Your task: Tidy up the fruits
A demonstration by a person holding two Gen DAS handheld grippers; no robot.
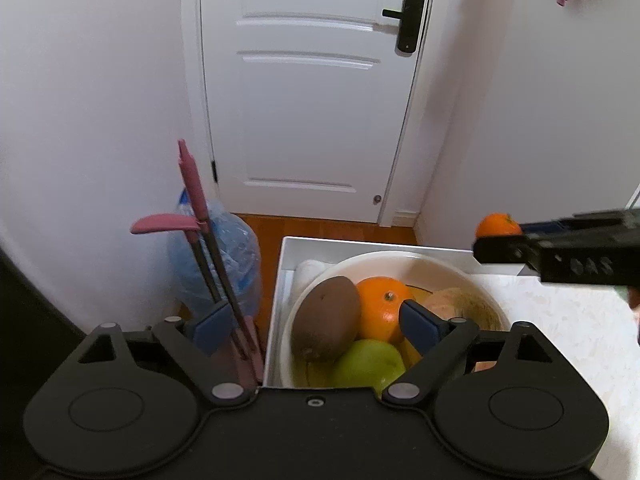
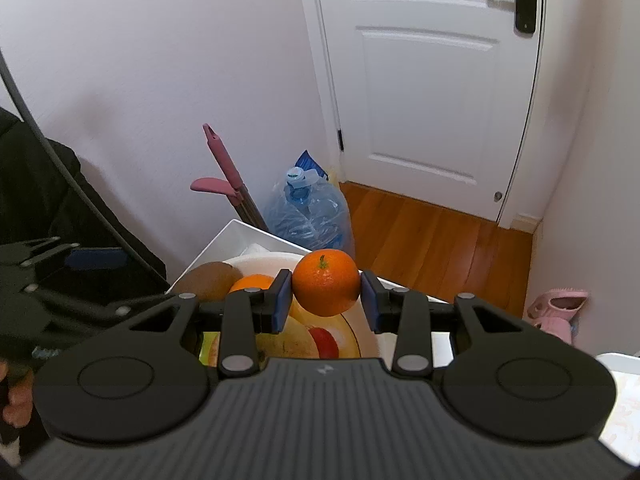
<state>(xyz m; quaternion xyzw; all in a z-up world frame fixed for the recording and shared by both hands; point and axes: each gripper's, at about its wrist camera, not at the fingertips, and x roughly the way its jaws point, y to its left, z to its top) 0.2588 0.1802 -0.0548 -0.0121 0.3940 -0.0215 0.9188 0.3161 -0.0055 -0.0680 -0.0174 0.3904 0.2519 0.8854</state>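
The bowl (image 1: 400,264) is crowded with fruit — little room left inside; air above it is open, and a mop handle (image 1: 196,192) stands just left.

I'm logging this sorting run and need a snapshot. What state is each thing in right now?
Left tool: open, empty, above the bowl.
Right tool: shut on the small orange.
Small orange: held in the air over the bowl's rim.
Bowl: holds several fruits.
Large orange: lying in the bowl.
Brown fruit: in the bowl, leaning on its rim.
Green fruit: in the bowl.
Door: closed.
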